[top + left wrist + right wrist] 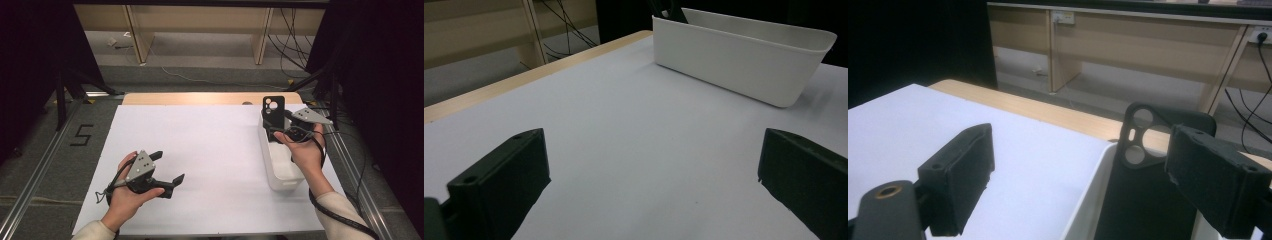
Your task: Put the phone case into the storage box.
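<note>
My right tool hangs over the far end of the white bin at right of the high view, jaws apart w/ nothing clamped. The black phone case stands upright in that far end, leaning on the bin wall, camera cutouts at top. In the right gripper view the case sits between my jaws but nearer the right one; pads aren't pressing it yet, as far as I can tell. My left tool rests low at lower left on the white tabletop, jaws wide apart, empty. So approx: reach nearly done, the grab not made. Left to do: close on the case, lift it out.
</note>
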Tool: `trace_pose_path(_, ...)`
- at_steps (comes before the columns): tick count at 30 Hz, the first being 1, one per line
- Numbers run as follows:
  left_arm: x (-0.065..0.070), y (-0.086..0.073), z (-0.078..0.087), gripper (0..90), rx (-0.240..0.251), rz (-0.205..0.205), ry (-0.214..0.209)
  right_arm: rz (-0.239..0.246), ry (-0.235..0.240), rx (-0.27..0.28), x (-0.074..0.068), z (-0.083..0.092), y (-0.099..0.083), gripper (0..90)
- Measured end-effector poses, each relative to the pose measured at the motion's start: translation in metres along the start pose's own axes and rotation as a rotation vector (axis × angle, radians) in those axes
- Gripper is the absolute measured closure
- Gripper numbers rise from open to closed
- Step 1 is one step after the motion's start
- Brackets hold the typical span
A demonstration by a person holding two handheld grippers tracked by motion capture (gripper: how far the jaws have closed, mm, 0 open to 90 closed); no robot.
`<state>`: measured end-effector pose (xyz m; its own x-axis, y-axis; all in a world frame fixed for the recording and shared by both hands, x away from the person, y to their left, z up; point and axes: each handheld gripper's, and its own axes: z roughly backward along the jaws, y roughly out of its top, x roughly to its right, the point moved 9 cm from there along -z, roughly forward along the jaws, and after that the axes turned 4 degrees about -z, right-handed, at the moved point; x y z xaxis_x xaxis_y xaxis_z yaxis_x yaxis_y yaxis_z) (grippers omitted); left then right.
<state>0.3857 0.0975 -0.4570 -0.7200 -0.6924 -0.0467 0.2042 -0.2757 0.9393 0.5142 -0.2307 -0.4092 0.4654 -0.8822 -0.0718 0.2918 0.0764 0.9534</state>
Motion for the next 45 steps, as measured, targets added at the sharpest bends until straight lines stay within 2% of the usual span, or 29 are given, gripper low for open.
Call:
trace_pose_path(7, 0.0, 0.0, 0.0, 0.0, -0.001, 0.001, 0.0, -0.001, 0.038, 0.003, -0.011, 0.011, -0.006, 14.8)
trace_pose_path(19, 0.0, 0.0, 0.0, 0.0, 0.0, 0.0, 0.002, 0.026, 0.1, -0.006, -0.026, 0.04, -0.023, 15.0)
trace_pose_path(32, -0.001, 0.0, 0.001, 0.0, -0.001, -0.002, 0.003, 0.044, 0.131, -0.007, -0.035, 0.071, -0.039, 15.1)
trace_pose_path(45, -0.002, 0.0, 0.001, 0.0, -0.002, -0.004, 0.008, 0.06, 0.144, -0.012, -0.038, 0.087, -0.053, 15.1)
